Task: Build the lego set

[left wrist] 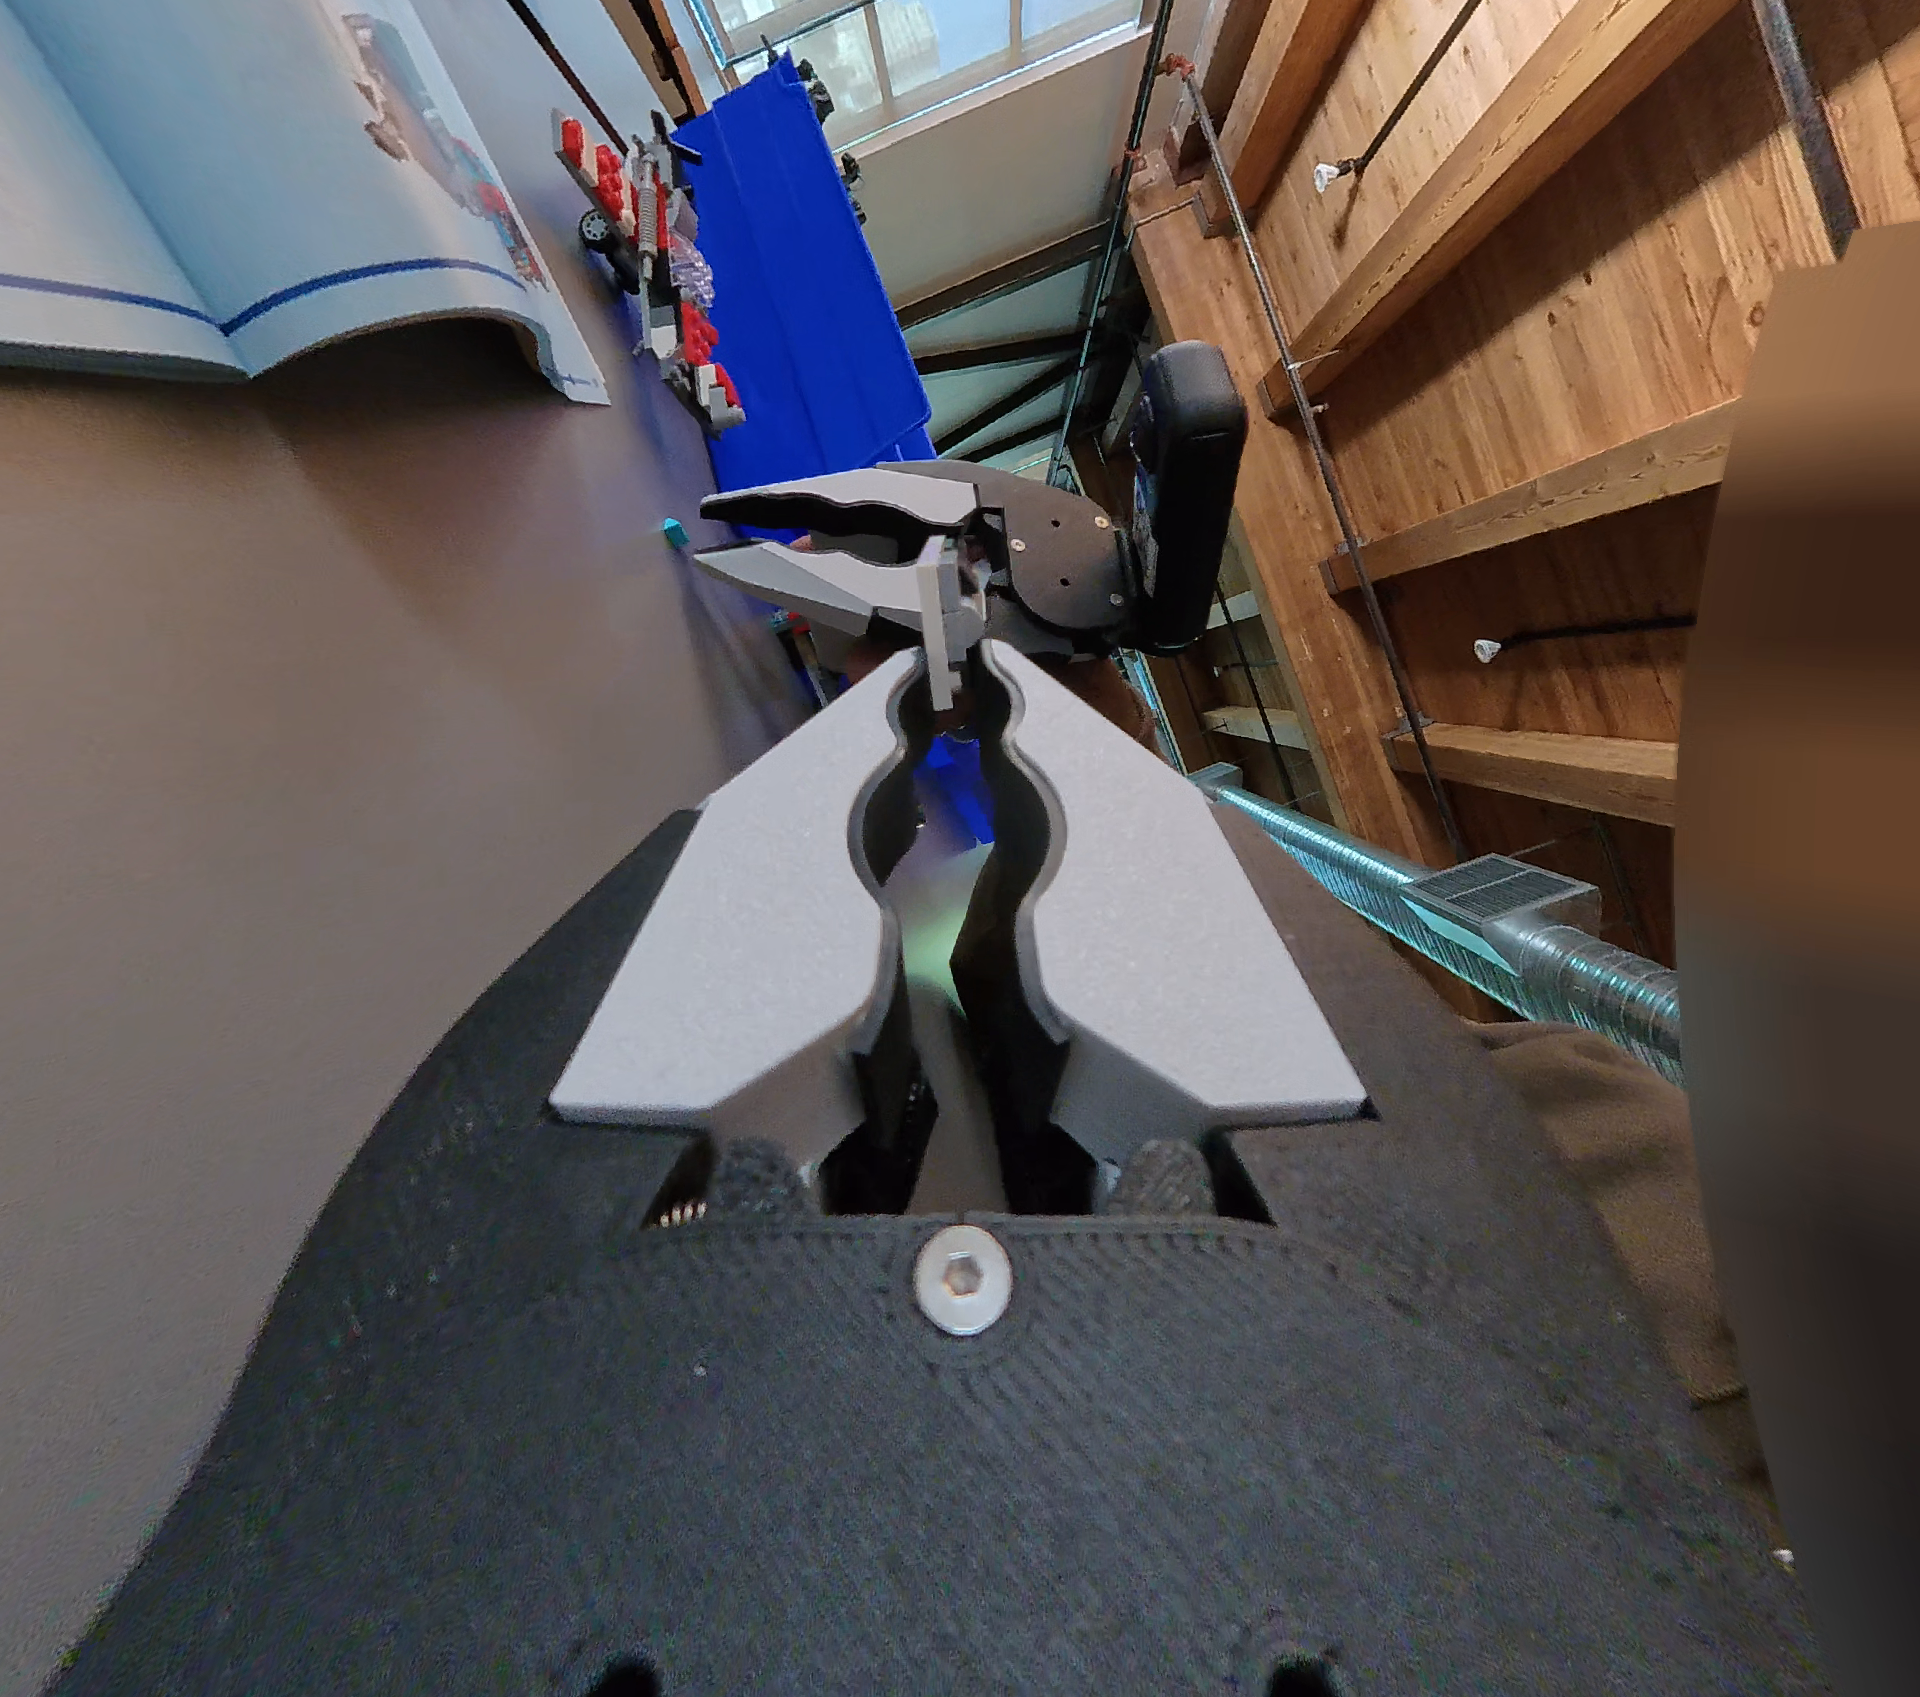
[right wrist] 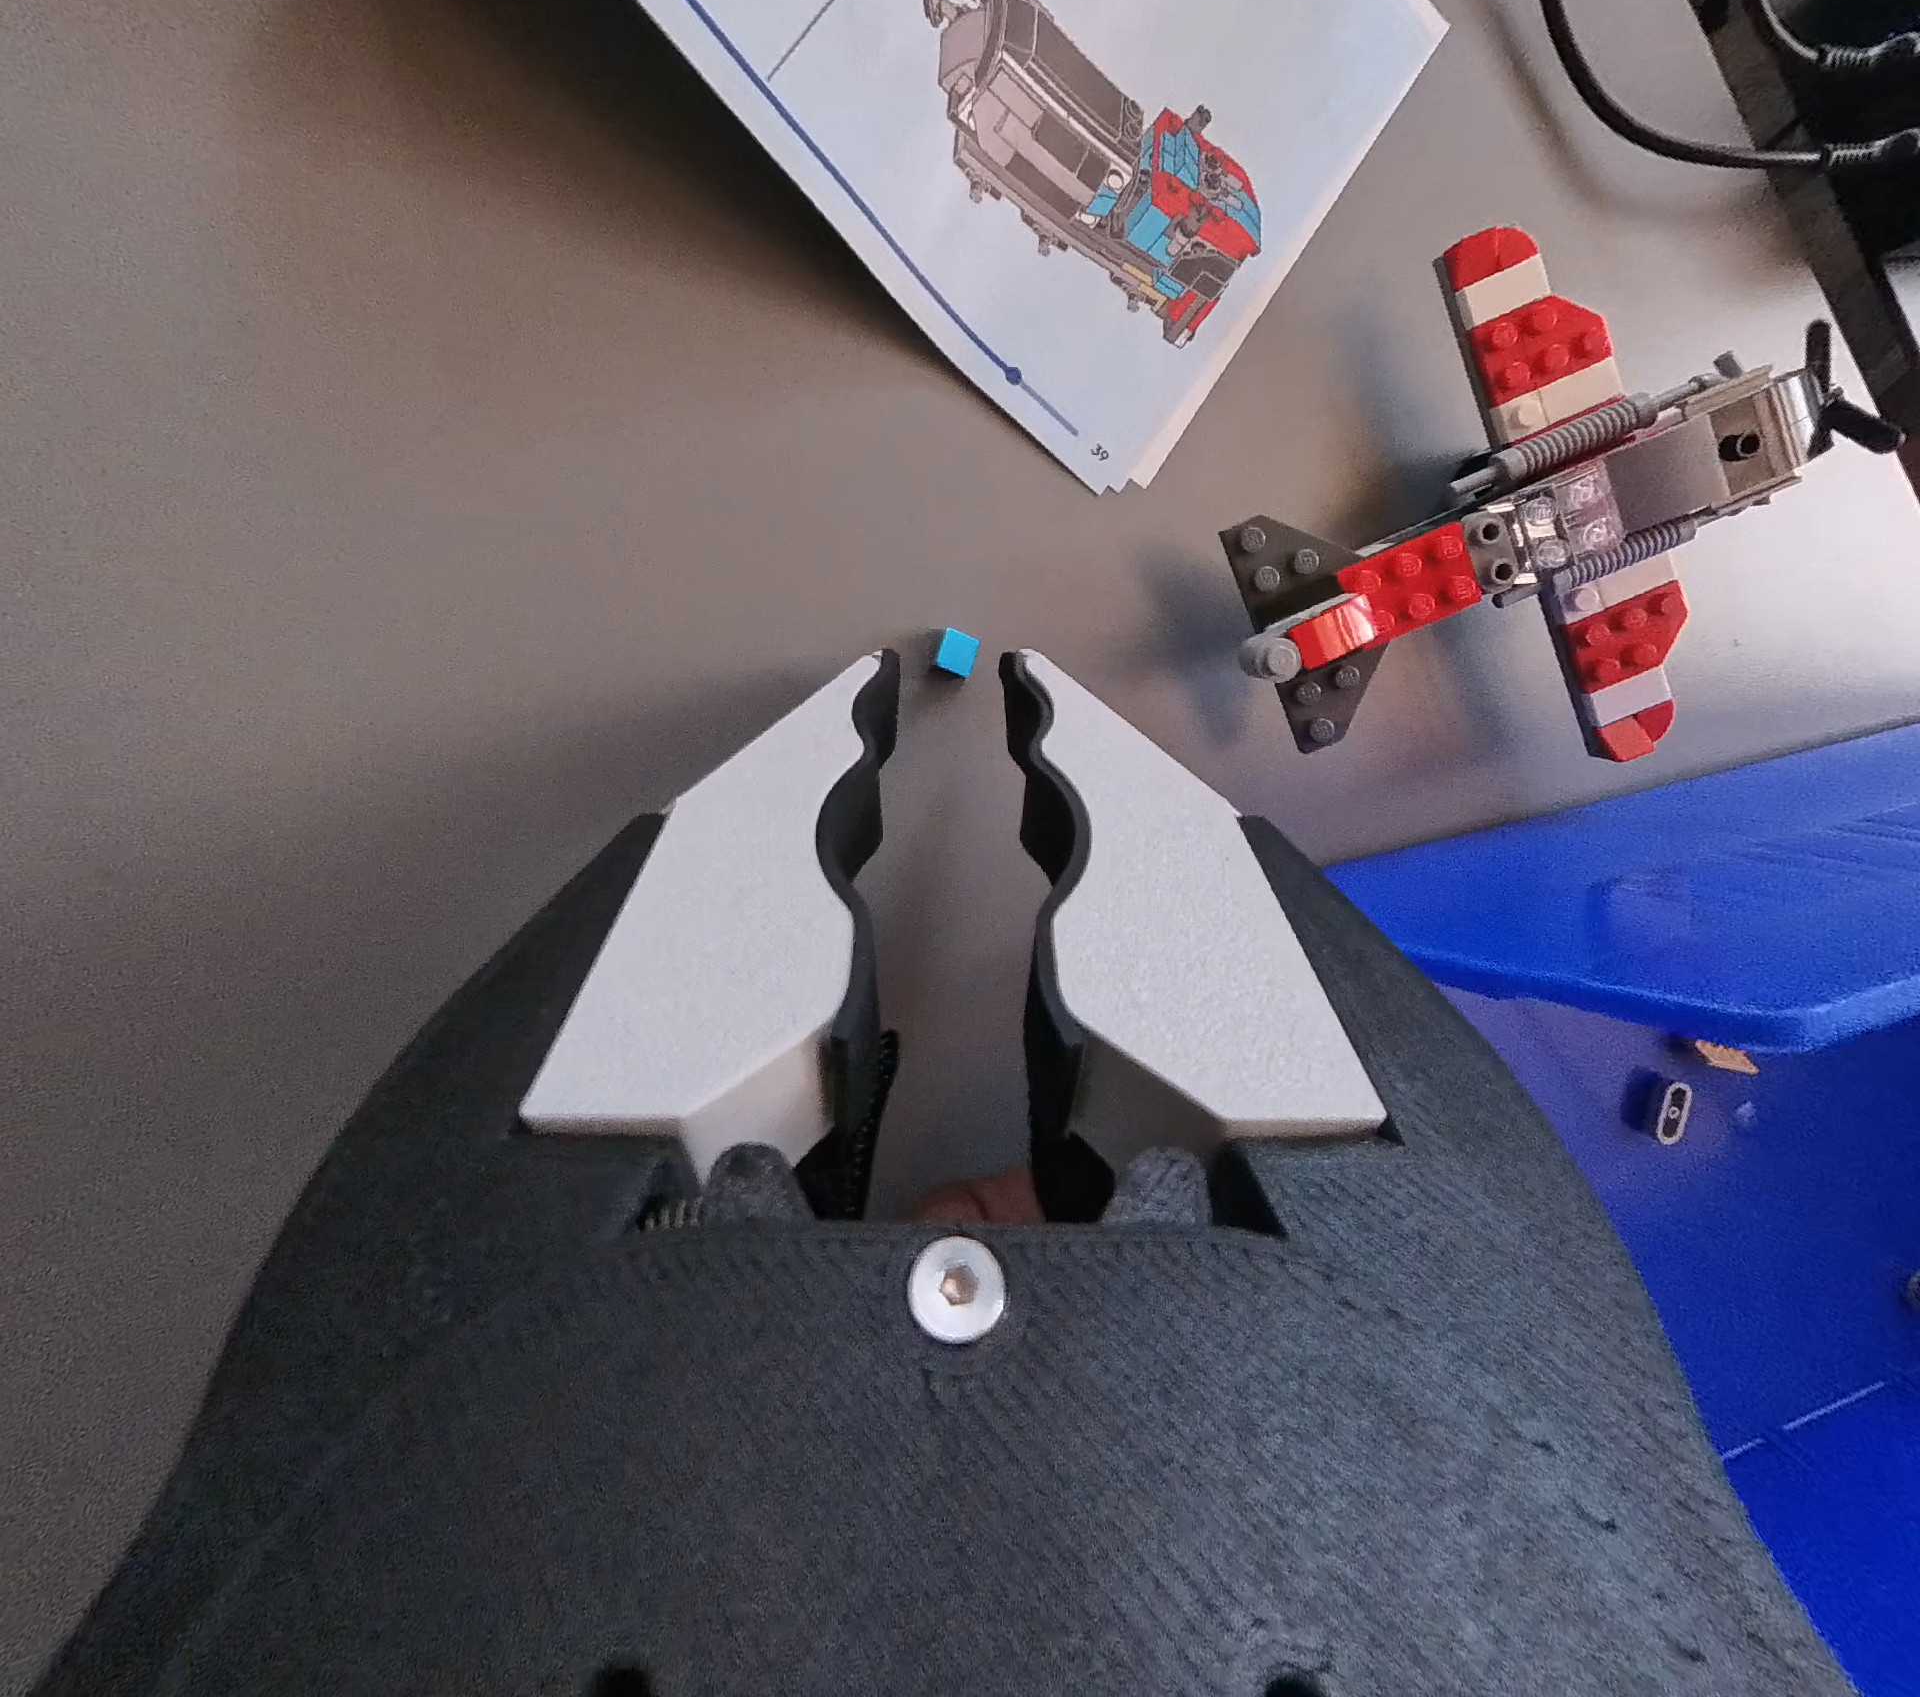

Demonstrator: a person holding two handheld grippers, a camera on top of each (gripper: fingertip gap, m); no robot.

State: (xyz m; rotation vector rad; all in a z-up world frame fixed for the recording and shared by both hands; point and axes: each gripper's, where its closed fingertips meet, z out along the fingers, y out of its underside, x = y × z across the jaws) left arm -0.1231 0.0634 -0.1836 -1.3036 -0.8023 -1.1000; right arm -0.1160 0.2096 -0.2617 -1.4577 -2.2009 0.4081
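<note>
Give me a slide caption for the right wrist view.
Open right gripper jaws just short of a small blue brick on the table.

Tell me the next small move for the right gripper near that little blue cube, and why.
Probably ease the right gripper forward a touch, then close. Its fingers stand open, and the small blue cube lies on the grey table just beyond the fingertips, in line with the gap and untouched by either pad. The left gripper is occupied: it pinches a small grey brick piece.
</note>
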